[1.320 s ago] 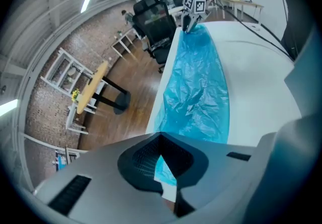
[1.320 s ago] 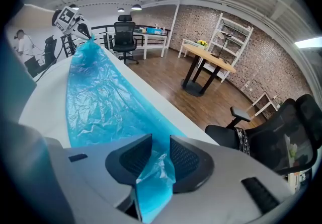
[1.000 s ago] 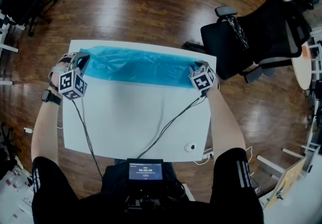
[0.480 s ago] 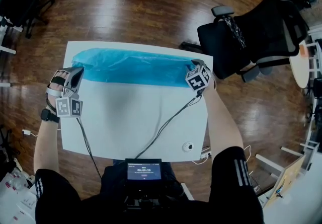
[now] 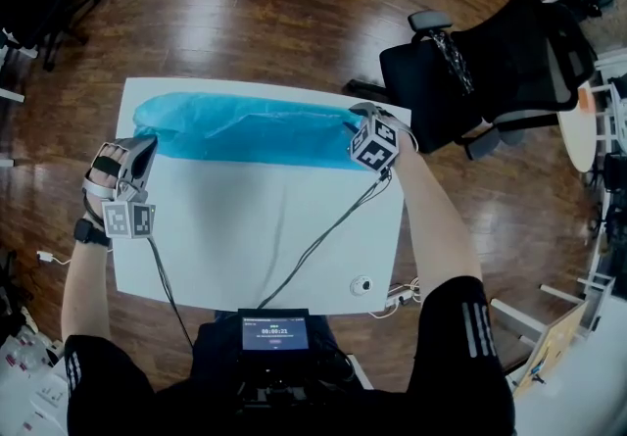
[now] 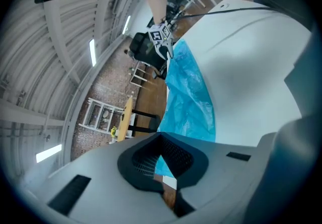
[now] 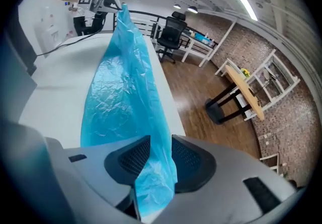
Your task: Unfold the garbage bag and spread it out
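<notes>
A blue garbage bag [image 5: 245, 130] lies stretched as a long strip across the far part of the white table [image 5: 255, 228]. My left gripper [image 5: 145, 142] is at the bag's left end, by the table's left edge. In the left gripper view its jaws [image 6: 161, 140] meet, and blue film [image 6: 191, 102] runs away from them. My right gripper [image 5: 358, 121] holds the bag's right end. Bunched film [image 7: 121, 97] fills the gap between its pads [image 7: 161, 142]. From there the bag rises to a point at the left gripper [image 7: 108, 4].
Black cables [image 5: 313, 248] run over the near half of the table, next to a small round white object [image 5: 363, 284]. A device with a lit screen [image 5: 274, 334] sits at the near edge. A black office chair [image 5: 490, 62] stands to the right on the wooden floor.
My left gripper has drawn toward the near left, past the table's left edge, and the bag's left end reaches further left. The right gripper has rolled and shifted slightly left.
</notes>
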The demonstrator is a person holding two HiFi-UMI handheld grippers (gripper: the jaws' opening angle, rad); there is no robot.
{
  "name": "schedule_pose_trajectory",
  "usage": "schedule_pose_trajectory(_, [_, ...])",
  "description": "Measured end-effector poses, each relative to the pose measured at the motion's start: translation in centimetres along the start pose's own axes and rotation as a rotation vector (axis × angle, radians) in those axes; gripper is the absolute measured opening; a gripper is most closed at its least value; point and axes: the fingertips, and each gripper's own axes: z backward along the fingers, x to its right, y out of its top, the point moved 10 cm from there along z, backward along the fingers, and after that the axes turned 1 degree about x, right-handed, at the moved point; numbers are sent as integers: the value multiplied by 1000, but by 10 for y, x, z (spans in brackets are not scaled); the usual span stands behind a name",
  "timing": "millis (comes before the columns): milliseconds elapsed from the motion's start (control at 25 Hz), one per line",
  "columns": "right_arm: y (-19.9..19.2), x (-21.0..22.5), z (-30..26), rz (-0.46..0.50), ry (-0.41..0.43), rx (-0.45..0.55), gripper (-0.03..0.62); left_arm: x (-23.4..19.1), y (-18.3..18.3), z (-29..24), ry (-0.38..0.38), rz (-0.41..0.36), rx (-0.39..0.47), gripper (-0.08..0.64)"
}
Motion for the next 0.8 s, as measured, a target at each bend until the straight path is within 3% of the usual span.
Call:
schedule_pose_trajectory(200, [16,-3,-12,120,101,-60,146,3,1,3,3,4,7,2])
schedule_pose_trajectory(280, [16,-4,-17,138,104,-78,86,5,1,3,2,6,7,2])
schedule_pose_trajectory(400, [21,-3,-15,159,67,-84,24,7,-2,3,0,9,4,2])
schedule_pose_trajectory(800, [19,-10,22,113,-59,-33,20,13,-8,4,-1,30,-30,2])
